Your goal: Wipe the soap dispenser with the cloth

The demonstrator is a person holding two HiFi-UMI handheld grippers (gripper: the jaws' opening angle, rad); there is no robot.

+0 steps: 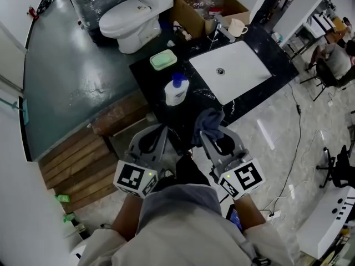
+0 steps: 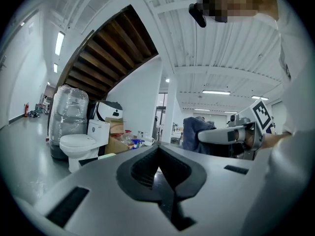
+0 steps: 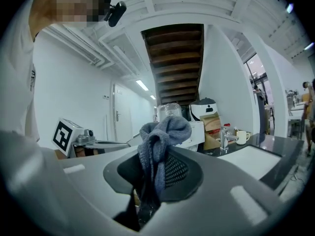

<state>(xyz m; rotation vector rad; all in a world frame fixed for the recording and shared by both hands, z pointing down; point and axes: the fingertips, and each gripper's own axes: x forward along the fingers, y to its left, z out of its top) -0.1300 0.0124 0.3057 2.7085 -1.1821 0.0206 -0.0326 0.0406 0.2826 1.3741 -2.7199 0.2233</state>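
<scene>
Approach stage of the wiping task. The right gripper (image 1: 209, 131) is gripping the grey cloth (image 3: 160, 141) between its clenched jaws, and a bunched fold is standing up above the pads and hanging forward over them. The left gripper (image 2: 158, 173) is hovering alongside it with its jaws pressed together on nothing. Both grippers are pointing roughly level over the near edge of the dark surface (image 1: 145, 73).

The soap dispenser (image 1: 177, 90), a white bottle with a blue pump, is standing upright on that surface. It is ahead of the grippers and apart from both, with the white sink (image 1: 249, 73) to its right and a green soap dish (image 1: 163, 60) just beyond it. The cloth is not touching the bottle, so wiping appears not yet begun.

Judged from this arrangement, the next move is calling for the right gripper to carry the loose fold forward onto the bottle's side. The left jaws would first need to part if they are to steady the bottle, since an unsupported push could tip a tall, narrow container.
</scene>
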